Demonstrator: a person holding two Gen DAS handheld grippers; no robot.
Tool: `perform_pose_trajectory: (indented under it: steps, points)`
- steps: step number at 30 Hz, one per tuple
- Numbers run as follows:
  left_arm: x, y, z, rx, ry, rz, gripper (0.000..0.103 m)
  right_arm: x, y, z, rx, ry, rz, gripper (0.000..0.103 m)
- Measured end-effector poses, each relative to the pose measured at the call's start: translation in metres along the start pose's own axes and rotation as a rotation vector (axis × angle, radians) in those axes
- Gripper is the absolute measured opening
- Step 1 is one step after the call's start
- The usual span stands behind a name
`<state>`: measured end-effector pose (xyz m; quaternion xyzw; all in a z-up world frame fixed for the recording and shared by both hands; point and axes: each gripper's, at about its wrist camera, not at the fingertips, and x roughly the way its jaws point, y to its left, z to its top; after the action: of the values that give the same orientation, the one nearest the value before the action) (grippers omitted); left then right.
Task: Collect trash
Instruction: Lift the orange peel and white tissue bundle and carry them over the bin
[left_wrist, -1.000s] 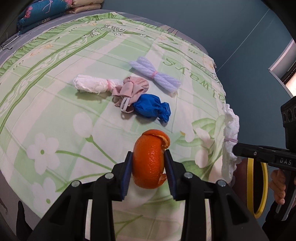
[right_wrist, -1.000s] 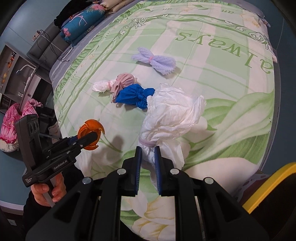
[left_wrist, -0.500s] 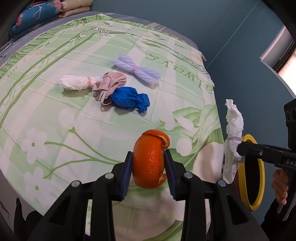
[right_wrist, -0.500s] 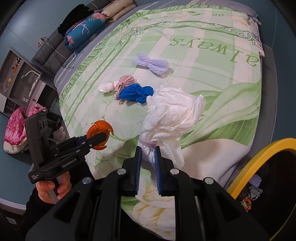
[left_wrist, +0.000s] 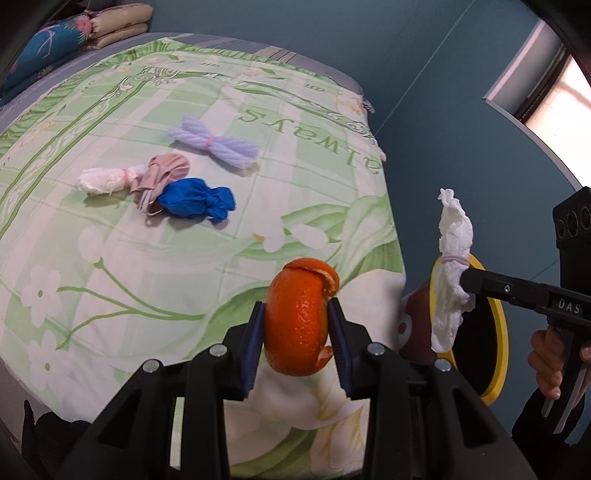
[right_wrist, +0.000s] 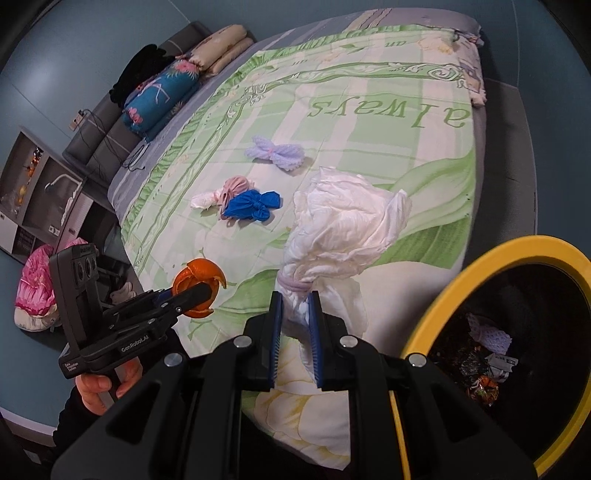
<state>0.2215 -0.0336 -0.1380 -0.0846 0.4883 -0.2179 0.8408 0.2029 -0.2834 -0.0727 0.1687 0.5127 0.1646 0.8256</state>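
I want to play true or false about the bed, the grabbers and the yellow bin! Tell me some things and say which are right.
1. The left hand-held gripper is holding an orange peel. True.
2. The right hand-held gripper is empty. False: it pinches a white tied bundle.
3. The blue bundle is in the bin. False: it lies on the bed, beside a pink bundle.
4. The bin with the yellow rim already has trash inside. True.
5. A lilac bundle lies on the bed apart from the others. True.
6. The bed's cover is plain red. False: it is green and white with flowers.
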Motion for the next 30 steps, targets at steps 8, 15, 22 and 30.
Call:
perform_pose_trajectory:
  steps: [8, 15, 22, 30]
  points:
    - [-0.003, -0.035, -0.001, 0.048, -0.002, -0.046, 0.032, -0.026, -0.017, -0.012, 0.032, -0.046, -0.009, 0.013]
    - [-0.002, -0.063, -0.001, 0.078, 0.009, -0.087, 0.032, -0.049, -0.042, -0.023, 0.097, -0.098, -0.031, 0.013]
    - [0.003, -0.094, -0.001, 0.125, 0.022, -0.124, 0.032, -0.077, -0.067, -0.036, 0.159, -0.172, -0.056, 0.013]
    - [0.011, -0.127, -0.006, 0.173, 0.045, -0.162, 0.032, -0.096, -0.097, -0.047, 0.222, -0.221, -0.073, 0.014]
